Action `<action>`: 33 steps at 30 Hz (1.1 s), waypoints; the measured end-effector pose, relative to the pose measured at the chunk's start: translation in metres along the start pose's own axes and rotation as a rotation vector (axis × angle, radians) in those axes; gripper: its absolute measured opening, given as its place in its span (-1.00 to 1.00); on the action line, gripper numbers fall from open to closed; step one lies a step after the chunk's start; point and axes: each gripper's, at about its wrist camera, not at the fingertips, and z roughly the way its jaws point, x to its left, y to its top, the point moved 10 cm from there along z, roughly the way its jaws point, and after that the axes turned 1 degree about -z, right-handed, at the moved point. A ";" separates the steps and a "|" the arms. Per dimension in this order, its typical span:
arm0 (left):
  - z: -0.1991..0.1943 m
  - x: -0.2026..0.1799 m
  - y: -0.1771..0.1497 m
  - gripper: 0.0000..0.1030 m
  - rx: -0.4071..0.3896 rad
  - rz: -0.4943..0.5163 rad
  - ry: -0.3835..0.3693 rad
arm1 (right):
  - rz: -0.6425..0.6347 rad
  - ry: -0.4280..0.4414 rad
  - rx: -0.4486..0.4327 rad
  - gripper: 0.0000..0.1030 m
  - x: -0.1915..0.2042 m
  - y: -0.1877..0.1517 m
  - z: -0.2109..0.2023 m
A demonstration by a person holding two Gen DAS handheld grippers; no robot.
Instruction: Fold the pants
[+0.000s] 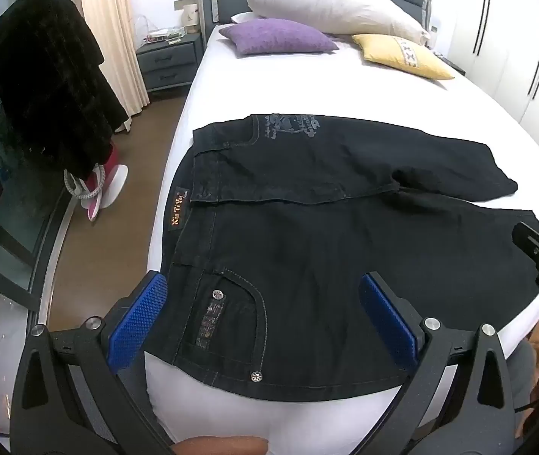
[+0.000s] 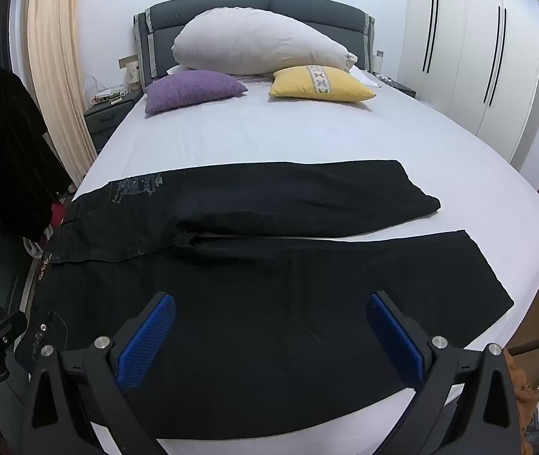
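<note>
Dark denim pants (image 1: 307, 250) lie flat across the foot of a white bed (image 1: 269, 87), waistband to the left, both legs running right. In the right wrist view the pants (image 2: 269, 265) show two legs side by side with a narrow gap. My left gripper (image 1: 265, 311) is open above the waistband and front pocket, holding nothing. My right gripper (image 2: 269, 333) is open above the near leg, holding nothing. The right gripper also shows at the right edge of the left wrist view (image 1: 538, 258).
A purple cushion (image 2: 193, 89), a yellow cushion (image 2: 320, 83) and a large white pillow (image 2: 258, 43) lie at the headboard. A nightstand (image 1: 168, 58) and dark hanging clothing (image 1: 45, 87) stand left of the bed. White wardrobes (image 2: 470, 57) line the right.
</note>
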 end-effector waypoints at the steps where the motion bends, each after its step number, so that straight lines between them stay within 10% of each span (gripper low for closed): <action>1: 0.000 0.000 0.000 1.00 0.002 -0.004 -0.008 | 0.001 0.001 0.000 1.00 0.001 0.001 0.000; 33: 0.004 0.000 -0.003 1.00 0.010 0.004 0.005 | -0.004 0.023 0.090 1.00 0.015 -0.022 0.009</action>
